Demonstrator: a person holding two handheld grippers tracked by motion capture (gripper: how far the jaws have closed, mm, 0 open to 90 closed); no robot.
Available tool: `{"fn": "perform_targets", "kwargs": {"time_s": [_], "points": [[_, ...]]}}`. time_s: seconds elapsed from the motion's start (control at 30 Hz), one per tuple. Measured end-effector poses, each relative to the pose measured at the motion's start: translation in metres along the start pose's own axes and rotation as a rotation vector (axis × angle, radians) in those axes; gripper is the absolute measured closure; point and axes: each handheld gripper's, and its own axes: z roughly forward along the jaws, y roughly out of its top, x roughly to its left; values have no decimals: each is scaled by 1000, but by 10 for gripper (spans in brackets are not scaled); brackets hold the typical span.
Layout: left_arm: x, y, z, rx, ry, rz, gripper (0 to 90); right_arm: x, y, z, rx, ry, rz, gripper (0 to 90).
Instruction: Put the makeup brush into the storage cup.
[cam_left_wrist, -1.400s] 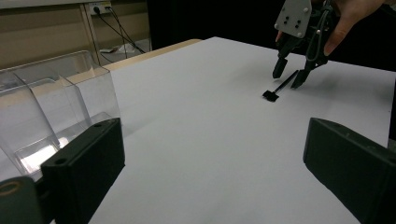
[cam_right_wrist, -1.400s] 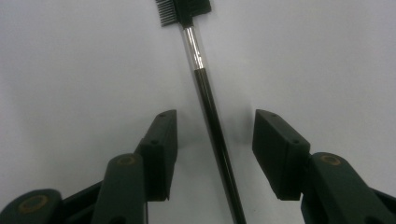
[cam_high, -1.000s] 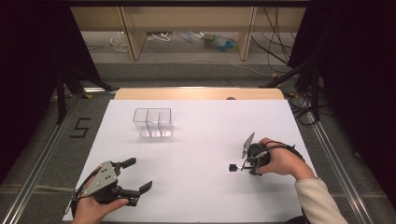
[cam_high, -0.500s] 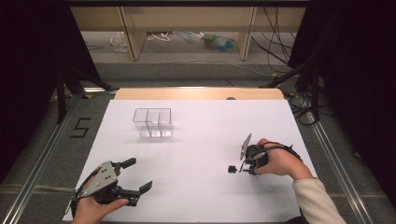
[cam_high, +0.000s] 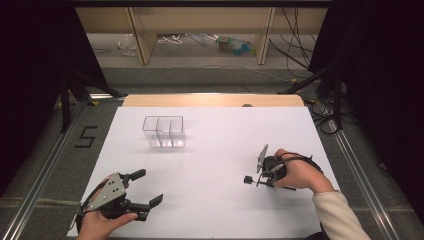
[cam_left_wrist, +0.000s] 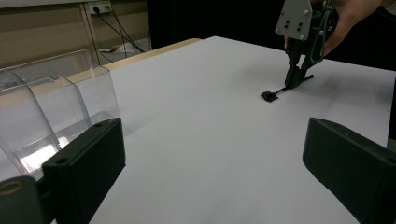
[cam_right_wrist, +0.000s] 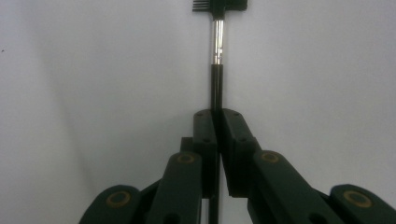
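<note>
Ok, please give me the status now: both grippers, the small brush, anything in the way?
Right gripper shut on small brush, its head on the table. Left gripper open, holding nothing. Clear box stands far off, path clear.

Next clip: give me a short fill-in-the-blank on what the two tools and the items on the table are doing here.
1. The right tool is shut on the thin handle of a small black ____.
2. The left tool has its jaws ____ with nothing between them.
3. The clear plastic organiser holds ____ in its compartments.
4. The head of the brush rests on the ____ table surface.

Missing words: brush; open; nothing; white
</note>
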Motion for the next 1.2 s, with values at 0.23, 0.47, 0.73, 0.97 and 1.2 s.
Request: {"fn": "perform_targets", "kwargs": {"time_s": [0.23,0.47,0.73,0.97,1.2], "points": [[0,0,0,-1,0,6,57,2,0,-1,-3,-8,-4,857],[0,0,0,1,1,0,58,1,-2,-5,-31,-18,-9,857],[0,0,0,2,1,-1,59,0,-6,-15,-82,-39,-3,857],[0,0,1,-6,-5,-5,60,0,-7,-23,-122,-70,6,858],[1,0,1,-5,-4,-4,59,0,-9,-31,-179,-73,7,858]]}}
